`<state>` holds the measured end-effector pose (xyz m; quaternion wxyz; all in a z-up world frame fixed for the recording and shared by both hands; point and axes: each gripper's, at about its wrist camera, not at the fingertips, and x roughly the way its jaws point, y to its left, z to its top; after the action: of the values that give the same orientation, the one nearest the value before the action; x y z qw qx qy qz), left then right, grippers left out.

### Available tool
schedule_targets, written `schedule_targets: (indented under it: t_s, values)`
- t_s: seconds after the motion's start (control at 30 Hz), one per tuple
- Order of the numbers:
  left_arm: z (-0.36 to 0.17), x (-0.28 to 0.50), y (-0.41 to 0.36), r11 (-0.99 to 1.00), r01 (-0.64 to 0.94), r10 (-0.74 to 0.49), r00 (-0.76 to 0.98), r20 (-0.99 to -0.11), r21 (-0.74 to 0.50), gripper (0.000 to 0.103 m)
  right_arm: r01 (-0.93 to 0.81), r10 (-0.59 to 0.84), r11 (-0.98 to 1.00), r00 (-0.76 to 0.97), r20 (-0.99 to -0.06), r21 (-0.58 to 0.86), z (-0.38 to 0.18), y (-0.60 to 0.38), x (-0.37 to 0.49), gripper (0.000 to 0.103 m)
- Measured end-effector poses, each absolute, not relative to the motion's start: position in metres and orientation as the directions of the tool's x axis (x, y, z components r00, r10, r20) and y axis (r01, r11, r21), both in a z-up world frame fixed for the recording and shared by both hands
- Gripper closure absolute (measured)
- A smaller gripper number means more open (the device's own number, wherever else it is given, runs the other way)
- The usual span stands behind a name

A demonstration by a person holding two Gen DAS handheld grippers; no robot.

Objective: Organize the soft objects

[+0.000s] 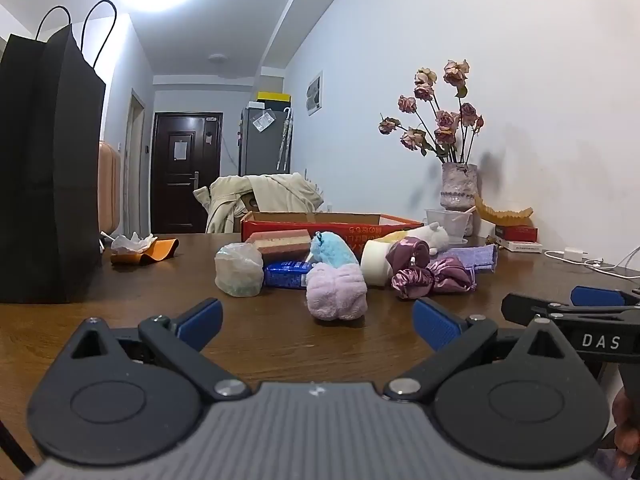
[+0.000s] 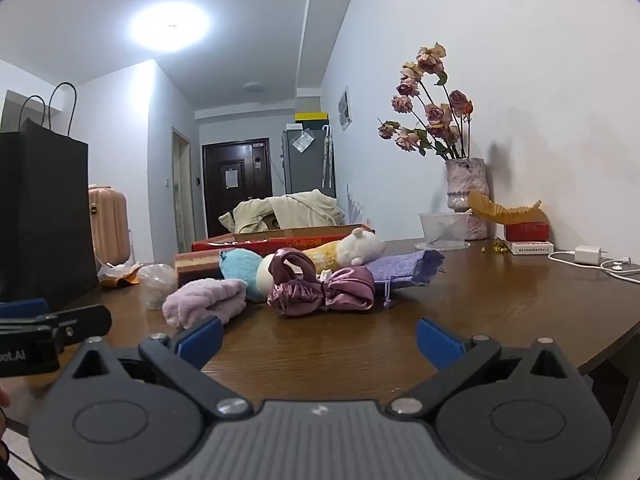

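Note:
A pile of soft things lies mid-table. A lilac fluffy towel (image 1: 337, 295) (image 2: 206, 301) is nearest. Behind it are a blue plush (image 1: 333, 249) (image 2: 240, 266), a shiny mauve satin bundle (image 1: 430, 276) (image 2: 320, 290), a white and yellow plush (image 1: 424, 235) (image 2: 352, 249), a lavender pouch (image 1: 476, 258) (image 2: 404, 266), a layered sponge (image 1: 280, 242) and a blue packet (image 1: 286, 274). My left gripper (image 1: 318, 324) is open and empty, just short of the towel. My right gripper (image 2: 320, 338) is open and empty, in front of the satin bundle.
A black paper bag (image 1: 48, 176) (image 2: 40, 216) stands at the left. A red cardboard box (image 1: 320, 224) lies behind the pile. A vase of dried roses (image 1: 458, 188) (image 2: 466, 196), a plastic cup (image 2: 444, 230), boxes and a charger cable (image 2: 592, 260) sit by the right wall.

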<state>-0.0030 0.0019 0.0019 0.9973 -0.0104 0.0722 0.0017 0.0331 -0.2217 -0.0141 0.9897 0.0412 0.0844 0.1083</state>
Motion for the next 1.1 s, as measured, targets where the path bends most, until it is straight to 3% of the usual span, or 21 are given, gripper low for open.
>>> schedule_targets:
  t_s: [1.1]
  values:
    - [0.0025, 0.0033, 0.0029, 0.999, -0.042, 0.041, 0.984, -0.173, -0.005, 0.000, -0.205, 0.214, 0.976, 0.965, -0.149, 0.071, -0.0161, -0.2168, 0.0335, 0.000]
